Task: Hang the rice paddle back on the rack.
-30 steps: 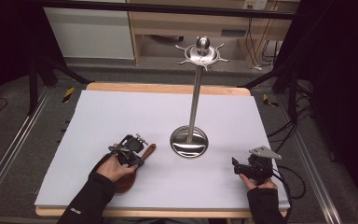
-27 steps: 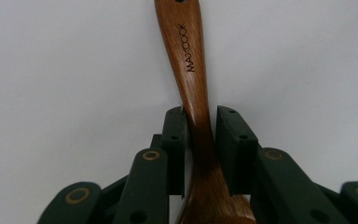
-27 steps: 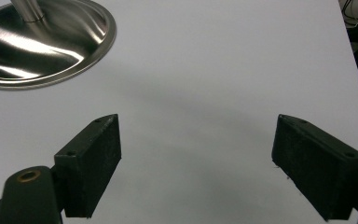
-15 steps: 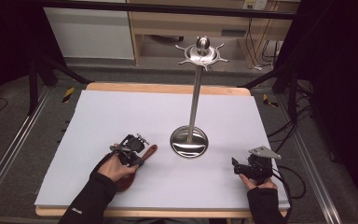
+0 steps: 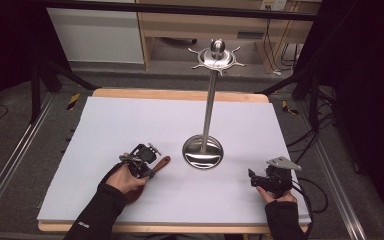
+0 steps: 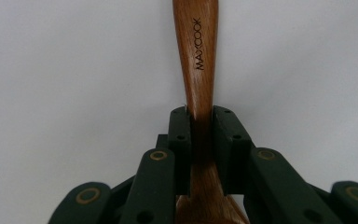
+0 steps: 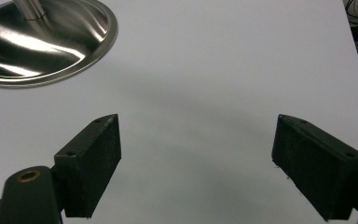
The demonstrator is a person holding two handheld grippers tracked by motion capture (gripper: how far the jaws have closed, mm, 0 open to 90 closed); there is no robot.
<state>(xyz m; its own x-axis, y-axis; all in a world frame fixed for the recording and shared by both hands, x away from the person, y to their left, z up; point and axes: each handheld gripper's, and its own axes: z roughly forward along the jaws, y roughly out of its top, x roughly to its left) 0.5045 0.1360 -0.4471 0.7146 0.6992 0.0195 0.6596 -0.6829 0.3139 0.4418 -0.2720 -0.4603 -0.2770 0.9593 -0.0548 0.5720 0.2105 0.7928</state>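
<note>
A brown wooden spoon [image 5: 162, 161] lies on the white table cover at the front left, its handle pointing toward the steel stand. My left gripper [image 5: 149, 171] is shut on the handle. In the left gripper view both pads press on the narrow neck of the spoon [image 6: 199, 56], which bears the word MAXCOOK, and the left gripper [image 6: 200, 126] holds it low over the cover. The spoon's bowl is mostly hidden under the left hand. At the front right my right gripper [image 5: 253, 178] rests on the table. Its jaws stand wide apart in the right gripper view [image 7: 198, 158], with nothing between them.
A steel stand [image 5: 203, 152] with a round base, a tall thin pole and a ring of hooks on top stands mid-table, between the two grippers. Its base [image 7: 42, 32] lies just ahead and left of the right gripper. The white cover [image 5: 130, 120] spans the table.
</note>
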